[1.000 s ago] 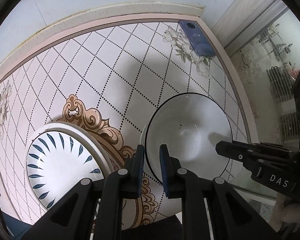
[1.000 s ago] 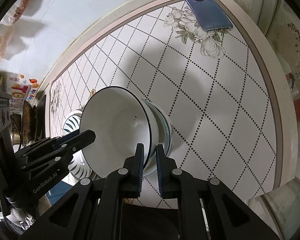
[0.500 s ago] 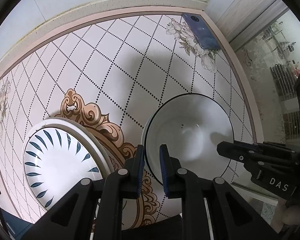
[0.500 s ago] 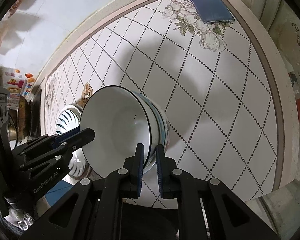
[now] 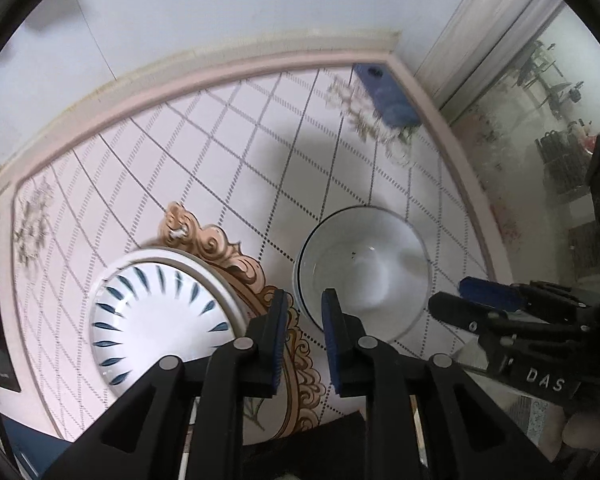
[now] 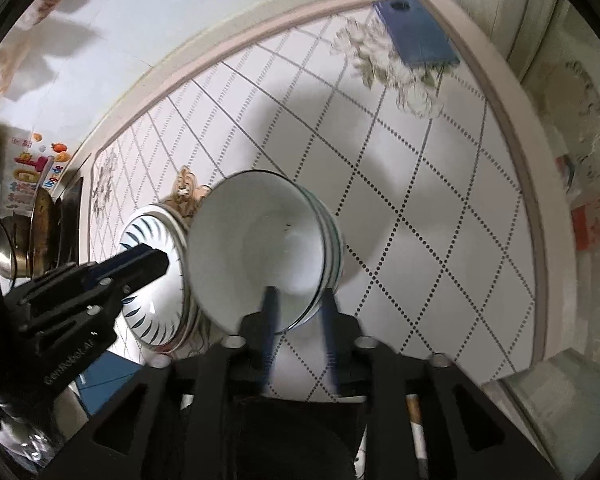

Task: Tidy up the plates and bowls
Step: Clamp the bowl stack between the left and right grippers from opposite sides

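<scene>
A white bowl (image 5: 364, 276) with a thin dark rim sits nested on top of a stack of green-banded bowls (image 6: 334, 240) on the tiled table (image 5: 220, 160). My left gripper (image 5: 304, 308) hovers above the bowl's left rim. Its jaws are opening a little and the pads are off the rim. My right gripper (image 6: 299, 320) straddles the bowl's (image 6: 256, 248) near rim with its jaws opening, and neither pad touches it. Left of the bowls stands a stack of white plates (image 5: 160, 312) with blue leaf strokes.
A blue phone (image 5: 384, 96) lies at the table's far right corner. The pink table border (image 6: 528, 208) runs along the right edge, with a glass door (image 5: 540, 120) beyond it. Pots and a printed packet (image 6: 24, 184) crowd the far left.
Both grippers have lifted away from the bowl. The right jaws have spread apart and the left gap has widened slightly. The bowl stays on the stack.
</scene>
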